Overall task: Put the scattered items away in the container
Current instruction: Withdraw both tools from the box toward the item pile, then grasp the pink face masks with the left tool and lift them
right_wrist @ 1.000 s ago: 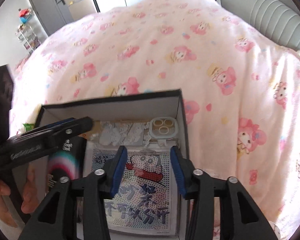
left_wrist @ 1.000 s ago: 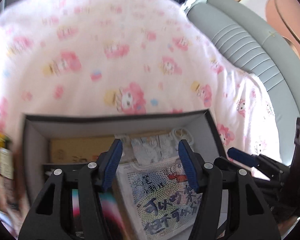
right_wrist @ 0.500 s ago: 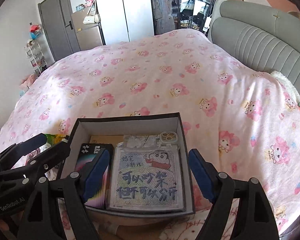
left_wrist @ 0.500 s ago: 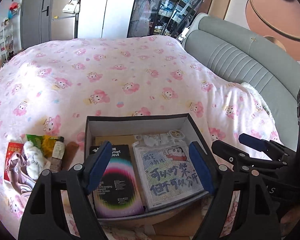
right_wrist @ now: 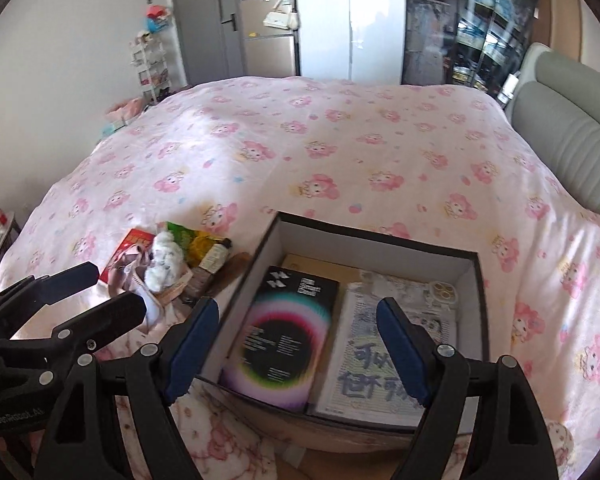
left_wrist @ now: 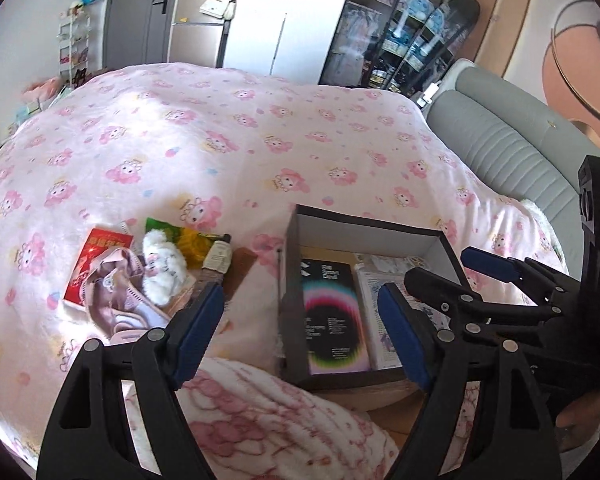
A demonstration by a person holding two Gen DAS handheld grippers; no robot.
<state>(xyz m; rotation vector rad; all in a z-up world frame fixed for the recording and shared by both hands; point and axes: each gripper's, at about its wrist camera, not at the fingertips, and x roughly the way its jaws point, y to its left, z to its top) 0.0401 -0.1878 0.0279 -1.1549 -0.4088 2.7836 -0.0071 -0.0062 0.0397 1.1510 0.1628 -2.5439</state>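
Both grippers, left [left_wrist: 300,328] and right [right_wrist: 298,344], are pulling back from the box [right_wrist: 374,240] on the bed, fingers just opened wide, empty. Two packs lying inside; pile [left_wrist: 156,268] waiting beside it.

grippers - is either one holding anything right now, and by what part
Nothing is held. The left gripper and the right gripper both stand open with empty jaws, having just been opening, above the box on the bed.

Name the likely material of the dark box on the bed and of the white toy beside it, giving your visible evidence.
Box: probably stiff cardboard, matte dark outside, pale inside; thin straight walls, sharp corners.
White toy: seemingly plush fabric; fuzzy, uneven outline. Fibre type cannot be told.
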